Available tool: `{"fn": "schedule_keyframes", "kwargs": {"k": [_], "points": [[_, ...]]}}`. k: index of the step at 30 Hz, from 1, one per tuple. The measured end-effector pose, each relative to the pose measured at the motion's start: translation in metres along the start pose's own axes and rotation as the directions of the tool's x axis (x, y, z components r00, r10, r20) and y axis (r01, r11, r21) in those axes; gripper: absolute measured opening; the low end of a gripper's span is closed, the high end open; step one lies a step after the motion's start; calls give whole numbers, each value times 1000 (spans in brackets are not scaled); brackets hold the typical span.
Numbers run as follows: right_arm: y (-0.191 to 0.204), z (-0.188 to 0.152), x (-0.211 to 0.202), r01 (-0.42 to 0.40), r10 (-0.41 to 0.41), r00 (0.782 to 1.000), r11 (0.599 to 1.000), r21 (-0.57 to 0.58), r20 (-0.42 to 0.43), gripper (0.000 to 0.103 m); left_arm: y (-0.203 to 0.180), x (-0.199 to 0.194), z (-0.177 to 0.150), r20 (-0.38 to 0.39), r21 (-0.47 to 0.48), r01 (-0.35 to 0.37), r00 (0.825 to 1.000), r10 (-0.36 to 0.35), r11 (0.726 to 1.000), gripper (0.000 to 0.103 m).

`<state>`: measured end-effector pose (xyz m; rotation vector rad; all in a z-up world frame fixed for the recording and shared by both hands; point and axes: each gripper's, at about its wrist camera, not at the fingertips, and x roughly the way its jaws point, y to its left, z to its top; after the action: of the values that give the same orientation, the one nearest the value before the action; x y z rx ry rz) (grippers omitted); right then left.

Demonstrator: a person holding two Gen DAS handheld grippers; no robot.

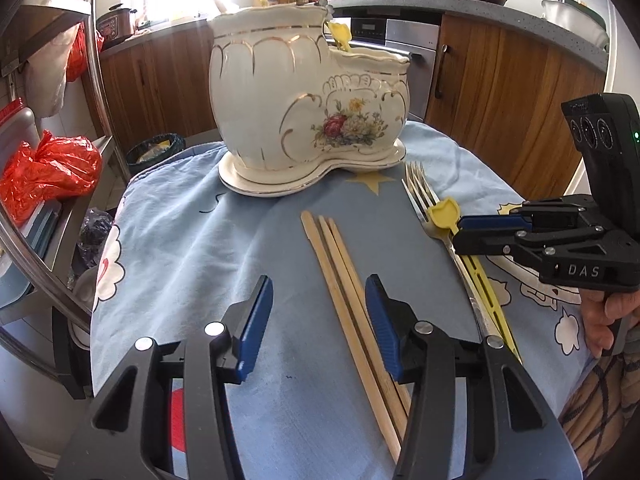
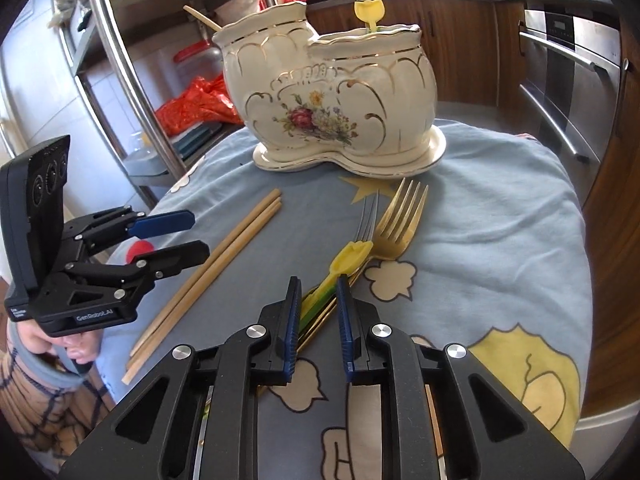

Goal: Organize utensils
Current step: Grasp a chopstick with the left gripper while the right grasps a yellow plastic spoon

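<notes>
The right tongs (image 2: 318, 332) straddle the yellow tulip stick (image 2: 344, 264), jaws narrowly apart; whether they grip it is unclear. The left tongs (image 1: 320, 320) gape wide beside the chopsticks (image 1: 340, 276); the ceramic holder (image 1: 304, 96) stands on the tabletop (image 1: 200, 240) behind.

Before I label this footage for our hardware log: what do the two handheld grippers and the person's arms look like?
Both grippers are black, angular linkage frames with silver pivot bolts and ribbed blue finger pads. The right gripper carries white "DAS" lettering and a green light; the left gripper reads "GenRoboLAI". Sleeves are tan with a dark grid pattern.
</notes>
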<state>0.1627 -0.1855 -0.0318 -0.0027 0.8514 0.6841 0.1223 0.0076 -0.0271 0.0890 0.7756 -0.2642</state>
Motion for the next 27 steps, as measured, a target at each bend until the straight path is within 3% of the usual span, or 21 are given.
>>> {"fn": "schedule_keyframes", "kwargs": {"k": [4,6,11,17,20,24,27], "points": [[-12,2,-7,16,-16,1000,1000,27,14,17,0,1,-1,-12,-1,8,1000,-8,1000,48],[-22,2,-11,37,-38,999,998,41,18,8,0,3,-1,-19,-4,11,1000,-11,1000,47],[-42,0,-16,60,-61,998,995,85,14,3,3,9,-3,-65,-20,14,998,-15,1000,33],[-43,-2,-16,53,-53,999,996,77,0,5,4,11,-4,-76,-27,30,997,-32,999,26],[-40,-2,-16,59,-59,998,997,56,-10,16,8,11,-4,-80,-47,46,996,-49,998,23],[-39,-1,-10,132,-131,990,991,11,-55,18,17,10,-3,-95,-69,67,993,-74,995,20],[-39,-1,-9,139,-140,987,990,-16,-76,18,17,12,0,-121,-51,72,990,-78,996,20]]}}
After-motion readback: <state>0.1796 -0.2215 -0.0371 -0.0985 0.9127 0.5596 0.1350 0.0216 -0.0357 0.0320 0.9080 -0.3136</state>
